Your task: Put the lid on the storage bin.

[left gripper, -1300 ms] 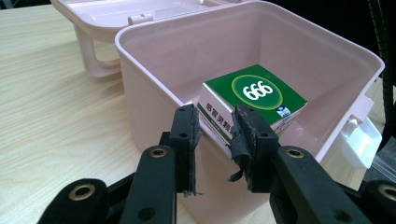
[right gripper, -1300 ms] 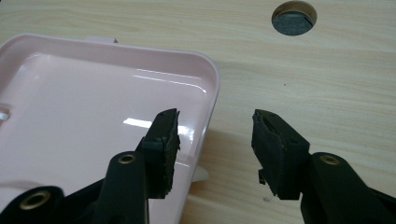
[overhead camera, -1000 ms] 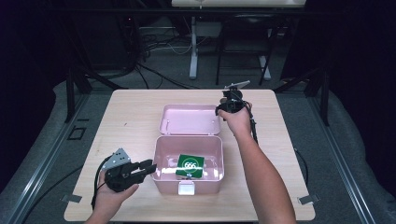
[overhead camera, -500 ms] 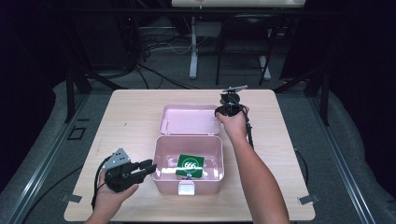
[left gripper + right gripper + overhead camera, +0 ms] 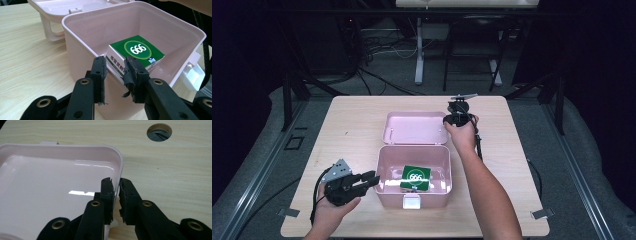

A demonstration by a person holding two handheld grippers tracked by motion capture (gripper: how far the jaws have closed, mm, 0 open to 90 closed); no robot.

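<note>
Lid (image 5: pixel 414 127) of the pink box (image 5: pixel 388 172) lies flat behind it, and my right gripper (image 5: pixel 115 195) pinches its rim at the corner, jaws almost closed on the thin edge. Its hinge side is toward me. My left gripper (image 5: pixel 114 75) hovers half open, empty, beside the box's wall, with the green carton (image 5: pixel 136 53) inside.

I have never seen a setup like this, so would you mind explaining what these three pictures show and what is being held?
A person at a wooden table holds a two-jaw gripper in each hand. The high view looks down from above; the other two come from cameras riding on the grippers. On the table stands an open pink box with its lid folded back, and a green carton marked 666 lies inside. The right gripper is pinching the lid's rim. The left gripper is open, holding nothing, with its jaws at the box's near wall.
</note>
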